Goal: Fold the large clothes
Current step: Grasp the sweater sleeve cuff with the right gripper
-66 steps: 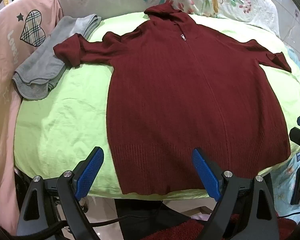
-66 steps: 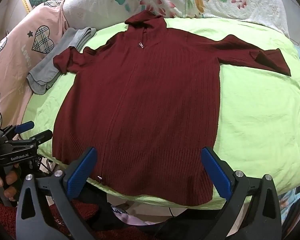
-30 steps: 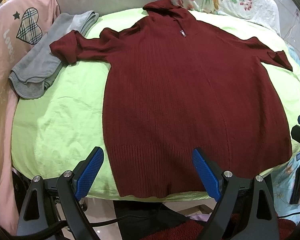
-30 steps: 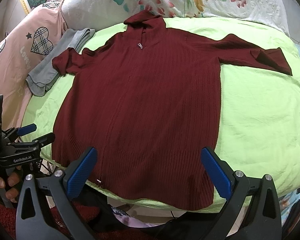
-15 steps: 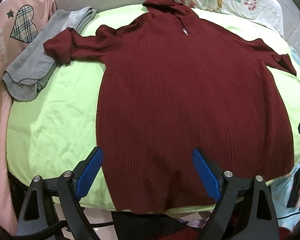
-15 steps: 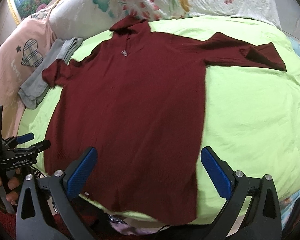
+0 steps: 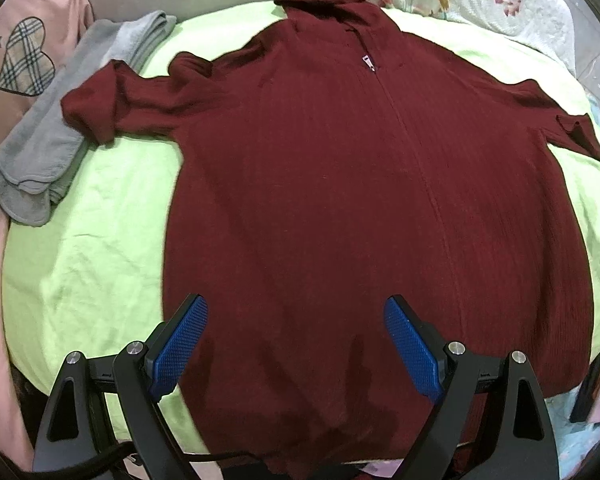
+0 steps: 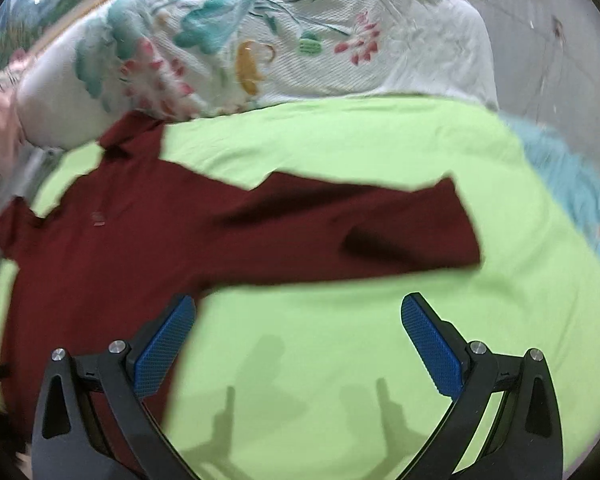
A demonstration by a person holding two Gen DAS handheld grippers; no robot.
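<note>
A large dark red zip hoodie (image 7: 340, 184) lies flat and face up on a lime green sheet (image 7: 92, 248), hood at the far end, both sleeves spread sideways. My left gripper (image 7: 296, 332) is open and empty, hovering over the hoodie's lower hem. My right gripper (image 8: 298, 332) is open and empty above bare sheet (image 8: 340, 340), just short of the hoodie's right sleeve (image 8: 360, 228), whose cuff is folded back. The right wrist view is blurred by motion.
A folded grey garment (image 7: 64, 128) lies beside the hoodie's left sleeve. A pink heart-print cloth (image 7: 16, 60) is at the far left. A floral white quilt (image 8: 260, 48) is bunched behind the hood. The bed's near edge drops off below the hem.
My right gripper has swung forward and right, from over the hem to near the right sleeve. My left gripper has moved forward, closer over the hem. The hoodie has not moved.
</note>
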